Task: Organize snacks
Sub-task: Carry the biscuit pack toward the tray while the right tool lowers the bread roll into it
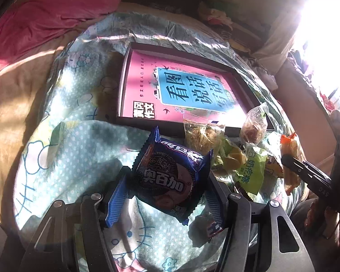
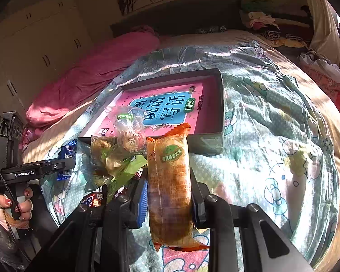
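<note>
Two grippers, both loaded, both over the bed (image 2: 272, 136). Left gripper (image 1: 167, 195) has its jaws about half wide, clamped on the two side edges of a blue cookie pack (image 1: 170, 179); pack sits flat between the pads, printed face up, lifted clear of the cartoon-print quilt (image 1: 74, 140). Right gripper (image 2: 167, 195) has narrow jaws pinching an orange rice-cracker pack (image 2: 170, 181) at about its middle, long axis pointing away toward the far side, both ends sticking out past the pads. Narrow grip fits the slim pack; wider grip fits the square one.

Dark shallow box (image 2: 219, 104) lies on the quilt just beyond, pink-and-blue book (image 2: 165, 108) flat inside it. Likely the sorting container, since the loose snacks are heaped at its near edge.

Remaining pile (image 2: 117, 154) is between the two grippers: clear bags with brownish pieces, a green wrapper, a small dark wrapped bar at the near side. One clear bag (image 2: 129, 127) leans over the box's near rim.

A hand (image 2: 13, 206) with painted nails grips the left tool's handle at far left in the right wrist view.

Judgement: both packs are picked and look ready to go into the box; neither is over it yet.
</note>
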